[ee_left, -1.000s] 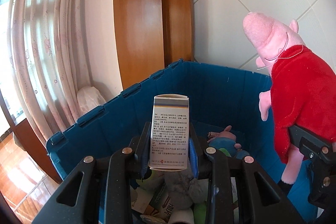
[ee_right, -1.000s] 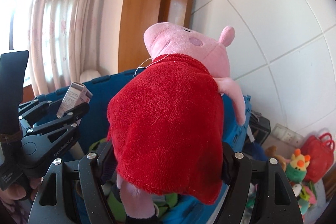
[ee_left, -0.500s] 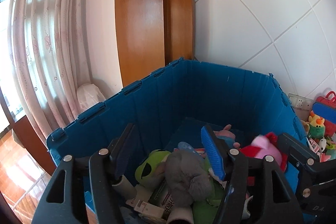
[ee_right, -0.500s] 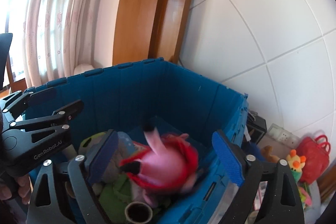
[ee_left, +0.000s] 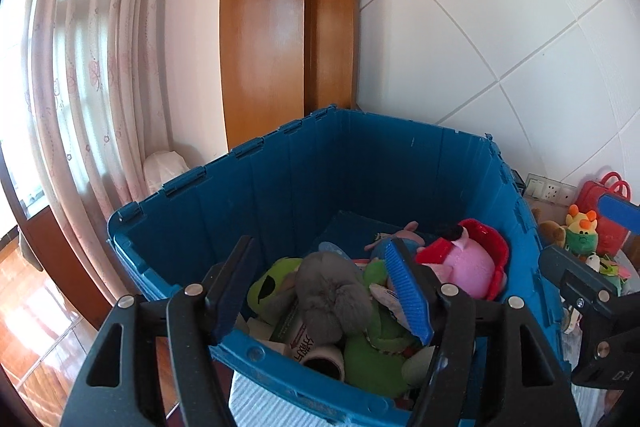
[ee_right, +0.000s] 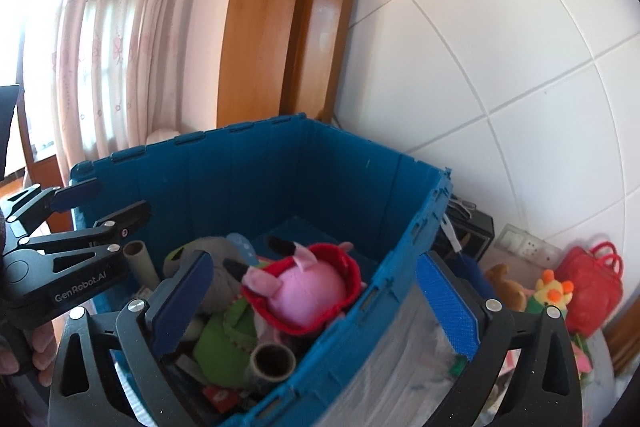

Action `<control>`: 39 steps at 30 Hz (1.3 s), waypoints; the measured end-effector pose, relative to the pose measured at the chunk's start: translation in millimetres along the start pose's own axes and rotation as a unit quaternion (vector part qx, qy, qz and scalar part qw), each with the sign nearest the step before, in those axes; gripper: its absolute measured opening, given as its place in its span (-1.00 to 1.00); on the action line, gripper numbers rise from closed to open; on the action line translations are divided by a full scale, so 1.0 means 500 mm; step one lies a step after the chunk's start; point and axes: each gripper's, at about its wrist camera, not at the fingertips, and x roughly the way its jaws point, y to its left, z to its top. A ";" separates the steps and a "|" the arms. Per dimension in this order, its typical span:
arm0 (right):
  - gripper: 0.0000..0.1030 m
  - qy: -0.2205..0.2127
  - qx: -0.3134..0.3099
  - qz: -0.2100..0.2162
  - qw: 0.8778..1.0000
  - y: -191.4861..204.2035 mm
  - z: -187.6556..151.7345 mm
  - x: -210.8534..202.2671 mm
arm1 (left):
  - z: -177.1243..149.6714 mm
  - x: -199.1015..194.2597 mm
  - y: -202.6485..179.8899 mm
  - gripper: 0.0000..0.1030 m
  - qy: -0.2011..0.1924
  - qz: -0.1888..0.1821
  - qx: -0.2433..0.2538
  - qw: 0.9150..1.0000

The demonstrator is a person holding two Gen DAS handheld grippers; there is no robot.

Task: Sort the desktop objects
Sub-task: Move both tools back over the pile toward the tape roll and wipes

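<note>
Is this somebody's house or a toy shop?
Most likely a room in a home: a pink curtain over a window, a wooden door frame, and a blue bin of mixed plush toys.

Matt blue plastic crate; fuzzy cloth pig plush; glossy wood door
</note>
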 end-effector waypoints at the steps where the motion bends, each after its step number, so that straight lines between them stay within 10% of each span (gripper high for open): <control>1: 1.00 0.001 0.002 0.001 1.000 -0.007 -0.010 -0.010 | -0.007 -0.010 -0.008 0.28 0.000 -0.003 0.002 1.000; 39: 1.00 0.057 0.110 -0.069 0.990 -0.479 -0.293 -0.223 | -0.141 -0.148 -0.488 0.28 0.030 -0.089 0.079 0.992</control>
